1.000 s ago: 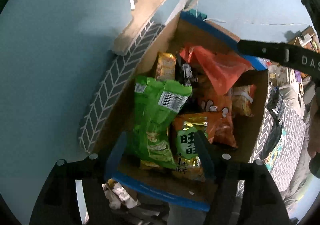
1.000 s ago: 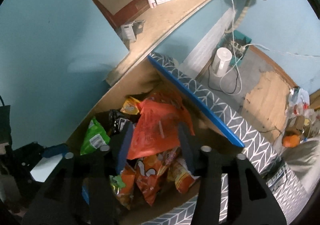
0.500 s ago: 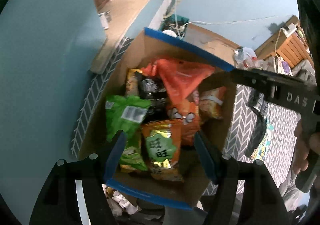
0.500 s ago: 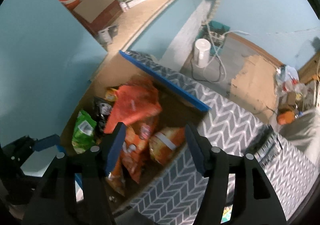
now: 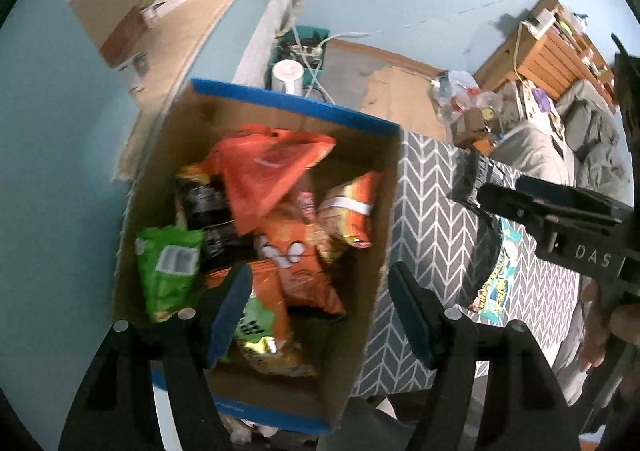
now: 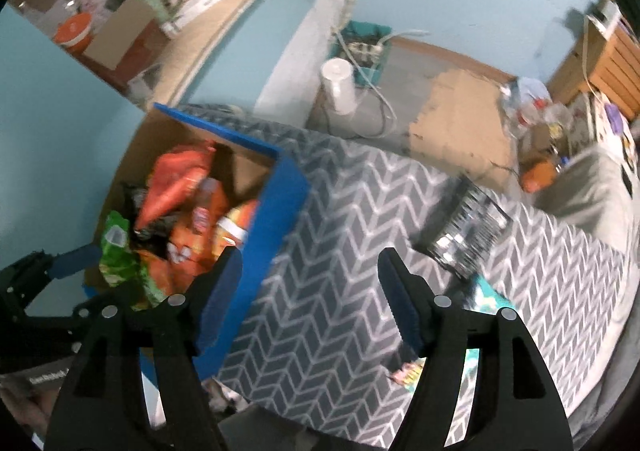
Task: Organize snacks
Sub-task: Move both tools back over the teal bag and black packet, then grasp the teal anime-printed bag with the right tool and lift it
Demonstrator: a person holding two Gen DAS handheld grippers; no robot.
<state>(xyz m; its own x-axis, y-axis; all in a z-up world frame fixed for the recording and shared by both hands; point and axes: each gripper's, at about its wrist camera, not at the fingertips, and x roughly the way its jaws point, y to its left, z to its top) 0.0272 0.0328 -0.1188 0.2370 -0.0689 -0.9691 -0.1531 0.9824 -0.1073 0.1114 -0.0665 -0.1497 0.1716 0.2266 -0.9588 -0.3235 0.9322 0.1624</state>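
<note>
Snacks: most packets sit piled in the cardboard box (image 5: 372,211); a dark packet (image 6: 468,231) and a teal packet (image 5: 496,283) lie loose on the chevron-patterned cover (image 6: 340,251) beside it.
Left claw (image 5: 320,307): released, nothing between its pads, hanging above the box's near end.
Right claw (image 6: 310,291): jaws opening, empty, over the cover just past the box's blue rim.
Risk, dark packet: likely the next pick; it lies flat on soft fabric, so the pads may pinch cloth or slide off the glossy film.
Risk, box: the orange bag (image 5: 272,171) rides high on the pile, and another packet dropped on top could slip out.
Risk, blur: the right view smears, so aim may drift.
</note>
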